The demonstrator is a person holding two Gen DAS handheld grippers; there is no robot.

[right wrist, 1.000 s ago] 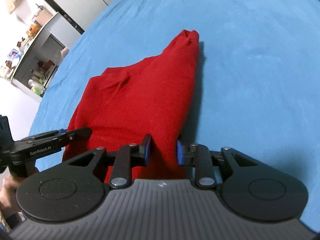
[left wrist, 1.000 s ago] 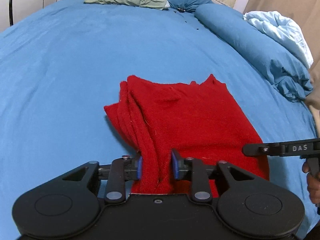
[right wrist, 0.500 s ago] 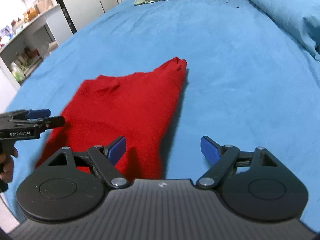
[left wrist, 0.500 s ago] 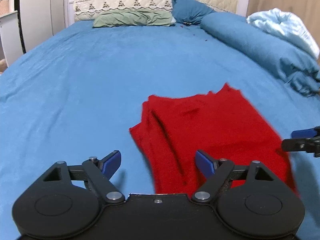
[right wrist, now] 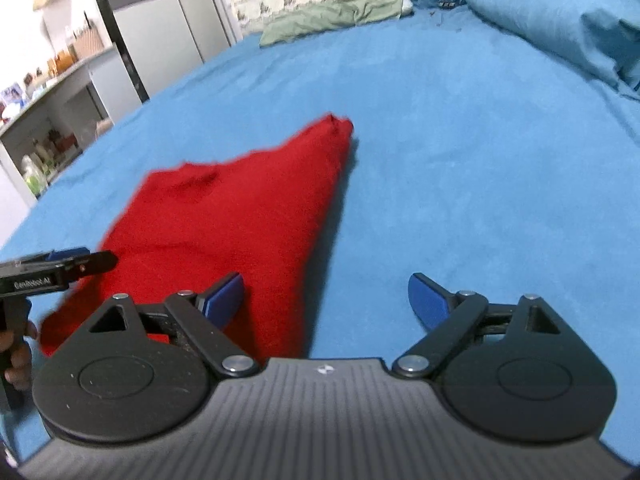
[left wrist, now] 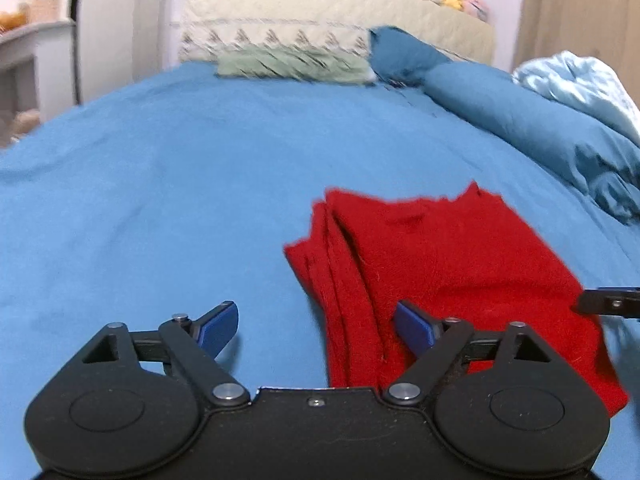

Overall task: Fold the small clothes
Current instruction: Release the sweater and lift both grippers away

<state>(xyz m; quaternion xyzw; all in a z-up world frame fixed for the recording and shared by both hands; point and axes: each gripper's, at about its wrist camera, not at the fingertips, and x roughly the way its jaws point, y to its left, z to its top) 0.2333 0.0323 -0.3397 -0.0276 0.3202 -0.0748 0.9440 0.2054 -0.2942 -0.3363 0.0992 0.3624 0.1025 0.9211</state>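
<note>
A folded red knit garment [left wrist: 448,264] lies flat on the blue bed sheet [left wrist: 160,208]; it also shows in the right wrist view [right wrist: 224,232]. My left gripper [left wrist: 316,330] is open and empty, hovering over the garment's near left edge. My right gripper [right wrist: 326,296] is open and empty, above the garment's near right edge and the sheet. The right gripper's tip shows at the right edge of the left wrist view [left wrist: 608,302]. The left gripper shows at the left of the right wrist view [right wrist: 56,268].
A green pillow [left wrist: 292,65] and a blue pillow [left wrist: 404,54] lie at the headboard [left wrist: 320,12]. A rolled blue duvet [left wrist: 540,120] and a pale blue blanket [left wrist: 580,80] lie along the right. Shelves and a cabinet [right wrist: 60,120] stand left of the bed.
Both grippers were shut on the garment's near edge a second ago. Both have opened, let go and pulled back and up. The garment now lies flat.
</note>
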